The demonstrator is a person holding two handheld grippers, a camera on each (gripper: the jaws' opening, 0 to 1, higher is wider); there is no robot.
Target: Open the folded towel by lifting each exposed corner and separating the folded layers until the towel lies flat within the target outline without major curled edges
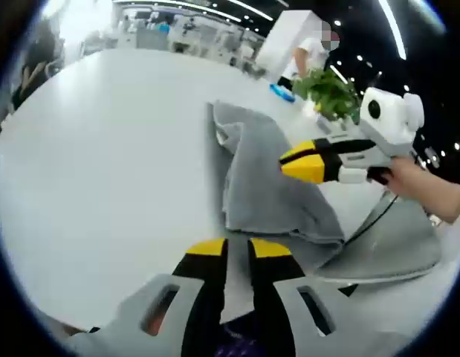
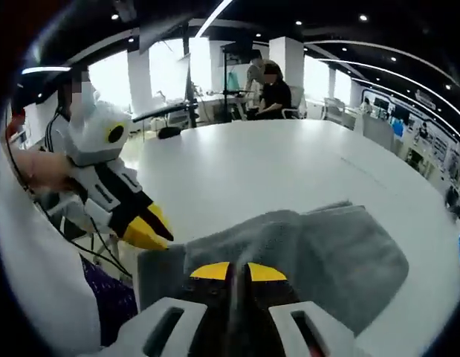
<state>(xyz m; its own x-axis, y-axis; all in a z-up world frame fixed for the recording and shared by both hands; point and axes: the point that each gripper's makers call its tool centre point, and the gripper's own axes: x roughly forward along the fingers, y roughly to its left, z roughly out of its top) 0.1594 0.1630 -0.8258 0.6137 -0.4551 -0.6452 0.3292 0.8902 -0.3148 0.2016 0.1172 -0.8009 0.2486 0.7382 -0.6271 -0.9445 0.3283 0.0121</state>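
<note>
Nearest me, my left gripper (image 1: pixel 238 248) has its fingers slightly parted just short of the grey towel (image 1: pixel 267 178), which lies rumpled on the white counter (image 1: pixel 103 163), while my right gripper (image 2: pixel 238 271) pinches the towel's near edge, plant (image 1: pixel 330 89) beyond.

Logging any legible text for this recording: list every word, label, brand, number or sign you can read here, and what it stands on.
None can be read.
Grey towel: no tag or print in view.
White table: bare, no markings.
Left gripper and right gripper: yellow tips, no lettering visible.
Background room in the right gripper view: bright screens and fittings, too small and blurred to read.
</note>
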